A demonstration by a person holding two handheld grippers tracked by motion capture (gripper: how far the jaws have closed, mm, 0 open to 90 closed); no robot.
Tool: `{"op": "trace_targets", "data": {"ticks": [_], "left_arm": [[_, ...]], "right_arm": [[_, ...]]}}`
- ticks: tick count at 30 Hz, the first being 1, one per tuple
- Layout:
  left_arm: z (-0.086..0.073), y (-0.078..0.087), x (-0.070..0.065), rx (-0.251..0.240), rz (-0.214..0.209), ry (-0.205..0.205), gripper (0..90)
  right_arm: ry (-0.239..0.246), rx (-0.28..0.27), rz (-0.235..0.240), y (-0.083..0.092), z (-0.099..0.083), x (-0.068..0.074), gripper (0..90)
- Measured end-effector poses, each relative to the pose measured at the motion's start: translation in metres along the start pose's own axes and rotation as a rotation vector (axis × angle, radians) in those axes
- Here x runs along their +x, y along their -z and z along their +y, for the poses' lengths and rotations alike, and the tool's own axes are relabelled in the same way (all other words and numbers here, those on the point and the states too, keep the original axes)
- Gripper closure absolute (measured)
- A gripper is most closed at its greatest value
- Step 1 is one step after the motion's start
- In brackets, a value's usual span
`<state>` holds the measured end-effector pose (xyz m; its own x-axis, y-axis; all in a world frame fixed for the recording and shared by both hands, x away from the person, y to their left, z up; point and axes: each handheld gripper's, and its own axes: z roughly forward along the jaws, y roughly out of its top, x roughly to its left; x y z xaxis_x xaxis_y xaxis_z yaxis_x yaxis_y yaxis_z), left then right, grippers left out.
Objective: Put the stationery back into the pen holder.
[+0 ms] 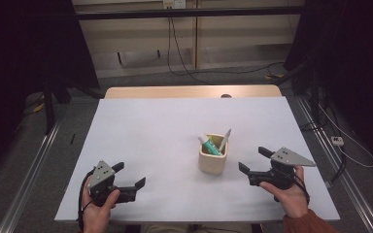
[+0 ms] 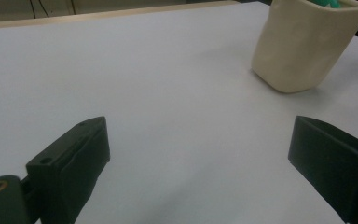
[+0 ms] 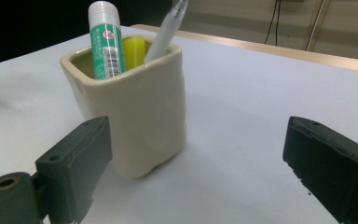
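While both your grippers stand with jaws spread wide and nothing between them, the cream cup (image 1: 212, 160) sits on the white table (image 1: 141, 141) just ahead of your right gripper (image 1: 253, 162), nearer its left jaw than its right in the right gripper view. Your left gripper (image 1: 129, 175) hangs well apart from the cup, which lies far off beyond its right jaw. Your main risk, as I judge it, is that left jaw clipping the cup's wall if you push forward off-centre: the cup could slide or tip. The glue stick (image 3: 106, 39), the pen (image 3: 168, 32) and a yellow thing (image 3: 134, 52) stand loose inside and rise above the rim, so a tilt would spill them. Reaching in from above, you could knock the leaning pen.
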<state>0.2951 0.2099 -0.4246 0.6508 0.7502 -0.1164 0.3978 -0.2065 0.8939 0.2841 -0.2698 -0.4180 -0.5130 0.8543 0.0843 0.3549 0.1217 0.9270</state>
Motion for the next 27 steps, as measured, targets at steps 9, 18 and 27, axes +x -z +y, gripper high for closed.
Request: {"op": "trace_targets", "data": {"ticks": [9,18,27], "left_arm": [[0.000,0.001,0.000,-0.001,0.003,-0.001,5.3],[0.000,0.001,-0.001,-0.002,0.006,-0.005,5.3],[0.000,0.003,0.001,-0.004,0.005,-0.012,5.3]], "right_arm": [[-0.024,0.020,-0.039,0.012,-0.015,-0.012,7.7],[-0.031,0.035,-0.079,0.020,-0.029,-0.020,6.8],[-0.033,0.079,-0.075,0.017,-0.033,-0.022,5.8]]}}
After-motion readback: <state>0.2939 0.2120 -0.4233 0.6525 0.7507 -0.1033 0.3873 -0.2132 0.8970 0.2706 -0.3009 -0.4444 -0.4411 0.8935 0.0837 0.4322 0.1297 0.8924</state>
